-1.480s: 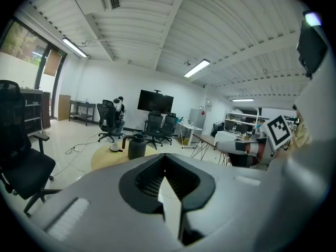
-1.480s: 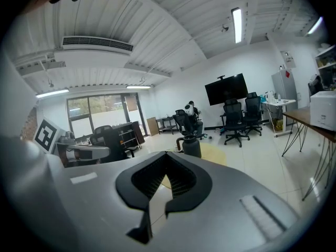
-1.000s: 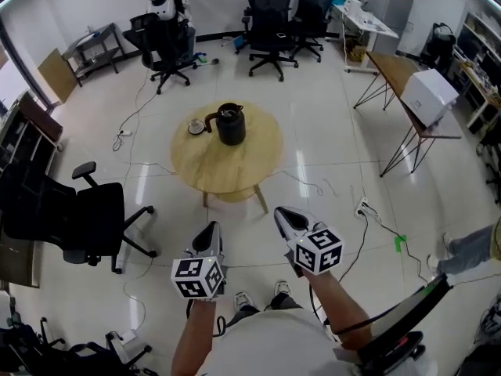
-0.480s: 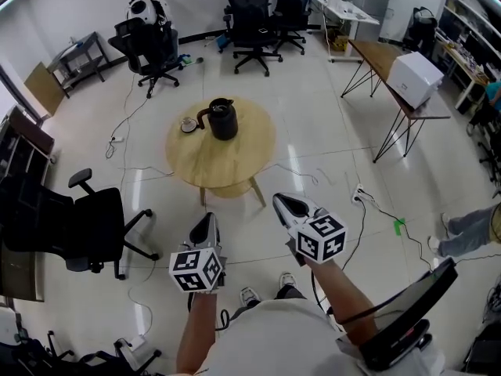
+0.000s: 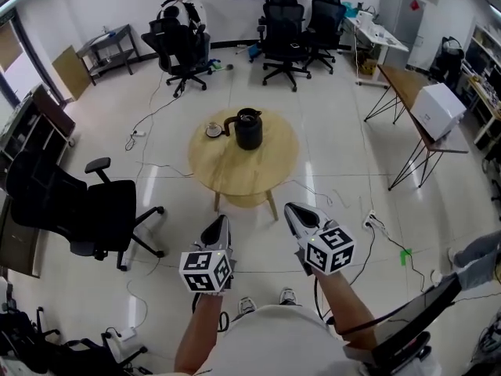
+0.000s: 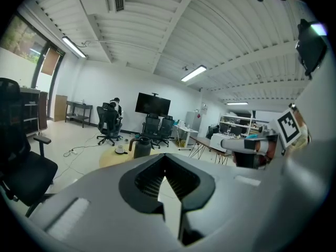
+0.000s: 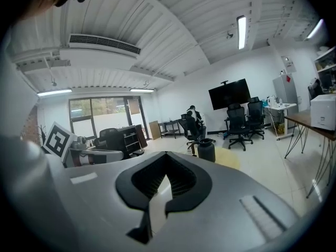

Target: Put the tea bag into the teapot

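A black teapot [image 5: 249,129] stands on a round wooden table [image 5: 262,171] far ahead of me. Beside it to the left is a small white saucer [image 5: 214,130]; whether the tea bag lies on it is too small to tell. My left gripper [image 5: 221,222] and right gripper [image 5: 292,209] are held side by side over the floor, well short of the table. Both are shut with nothing between the jaws. The left gripper view shows its tips [image 6: 164,156] pointing at the teapot [image 6: 142,147] and saucer [image 6: 120,150]. The right gripper view shows the teapot [image 7: 206,150] beyond its tips [image 7: 167,156].
A black office chair [image 5: 98,210] stands on the left, close to the table. Cables [image 5: 156,167] trail over the tiled floor around the table. More chairs [image 5: 282,34] and a seated person [image 5: 182,10] are at the back. A folding table with a white box [image 5: 435,110] is on the right.
The head view has swung, so the table and teapot now sit a little more to the right and lower. Both grippers stay shut, low in front of me.
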`<state>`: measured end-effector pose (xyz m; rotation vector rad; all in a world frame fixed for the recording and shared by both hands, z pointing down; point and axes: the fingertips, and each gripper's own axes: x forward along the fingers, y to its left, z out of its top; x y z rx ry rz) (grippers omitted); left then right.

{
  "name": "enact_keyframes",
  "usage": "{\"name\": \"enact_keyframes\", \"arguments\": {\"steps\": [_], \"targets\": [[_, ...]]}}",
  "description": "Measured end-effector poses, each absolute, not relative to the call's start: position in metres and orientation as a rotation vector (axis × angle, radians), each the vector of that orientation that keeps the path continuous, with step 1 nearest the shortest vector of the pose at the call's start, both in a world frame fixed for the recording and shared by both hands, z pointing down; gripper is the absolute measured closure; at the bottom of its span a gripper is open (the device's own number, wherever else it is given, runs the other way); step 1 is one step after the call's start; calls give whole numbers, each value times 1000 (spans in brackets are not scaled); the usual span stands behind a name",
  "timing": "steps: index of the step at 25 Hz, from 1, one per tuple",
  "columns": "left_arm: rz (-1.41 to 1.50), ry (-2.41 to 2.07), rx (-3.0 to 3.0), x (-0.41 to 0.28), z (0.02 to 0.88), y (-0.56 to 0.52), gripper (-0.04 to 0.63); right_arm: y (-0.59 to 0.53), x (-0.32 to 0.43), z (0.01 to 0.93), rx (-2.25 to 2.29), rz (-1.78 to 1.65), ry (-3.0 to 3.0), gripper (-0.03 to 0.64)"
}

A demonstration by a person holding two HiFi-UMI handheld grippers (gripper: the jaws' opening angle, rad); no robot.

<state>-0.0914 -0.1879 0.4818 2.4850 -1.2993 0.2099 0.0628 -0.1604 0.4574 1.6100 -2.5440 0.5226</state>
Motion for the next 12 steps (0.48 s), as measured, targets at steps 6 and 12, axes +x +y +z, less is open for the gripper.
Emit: {"name": "enact_keyframes", "arguments": {"steps": [6,12], "targets": [[207,-1309,2471,-91,488,-190,583,-164,62,460,1588,512,-2553,617],[205,-1314,2473,-84,485,-193,583,-166,72,458,1587,506,-2551,617]]}}
